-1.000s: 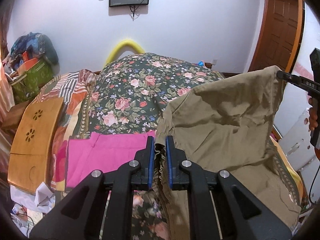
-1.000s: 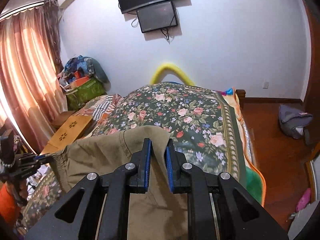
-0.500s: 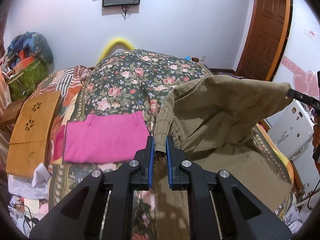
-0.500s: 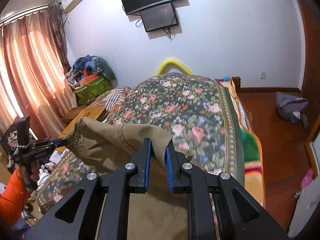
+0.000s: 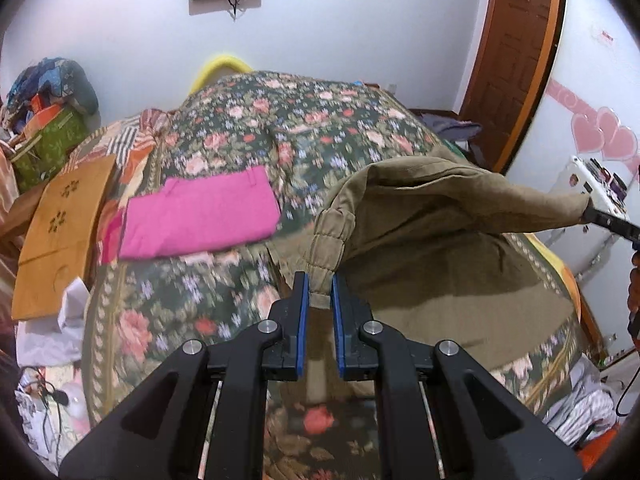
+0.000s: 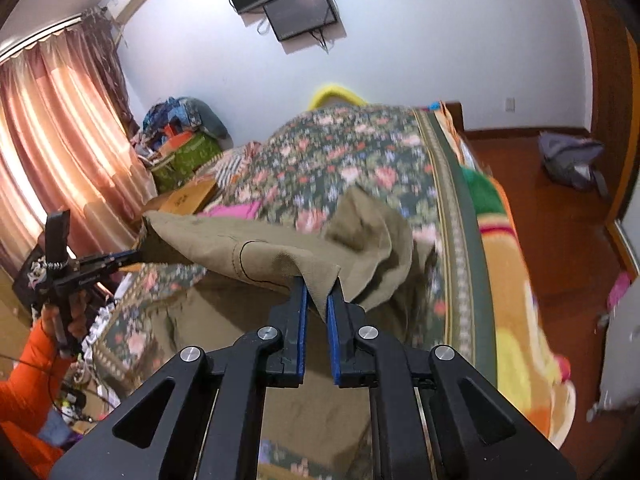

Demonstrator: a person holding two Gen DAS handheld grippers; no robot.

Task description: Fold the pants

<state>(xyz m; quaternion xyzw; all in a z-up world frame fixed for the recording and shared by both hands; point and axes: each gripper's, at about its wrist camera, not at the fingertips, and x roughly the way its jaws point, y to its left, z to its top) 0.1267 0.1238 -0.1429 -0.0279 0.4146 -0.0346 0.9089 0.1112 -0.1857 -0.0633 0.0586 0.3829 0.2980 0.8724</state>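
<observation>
Khaki cotton was the whole story at this point. The pants (image 5: 440,216) were strung up between the two tools, one end pinched by the left gripper (image 5: 319,292) and the other by the right gripper (image 6: 316,296), with the lower half of the fabric draped on the flowery bedspread (image 5: 304,132). Both sets of jaws were clamped tight on cloth, blue pads pressing it from either side. The left one had what looked like the gathered elastic waistband, the right one a plain edge near a stitched pocket curve.

Holding two ends at once made sense to me: it kept that edge taut like a clothesline, so the top layer could be carried over the part lying flat without bunching. I'd guess this was mid-fold, the raised half about to be laid down on the rest. Both tools pointed downward toward the bed, which fit that.

From the right wrist view you could see the person's hand (image 6: 64,316) in an orange sleeve (image 6: 28,368) gripping the left tool off to the side, well apart from the right one, so the span stayed wide.

A pink folded garment (image 5: 200,216) sat further up the bed beside a wooden board (image 5: 60,224), clear of the khaki pair. Probably the finished pile, parked out of the way.
</observation>
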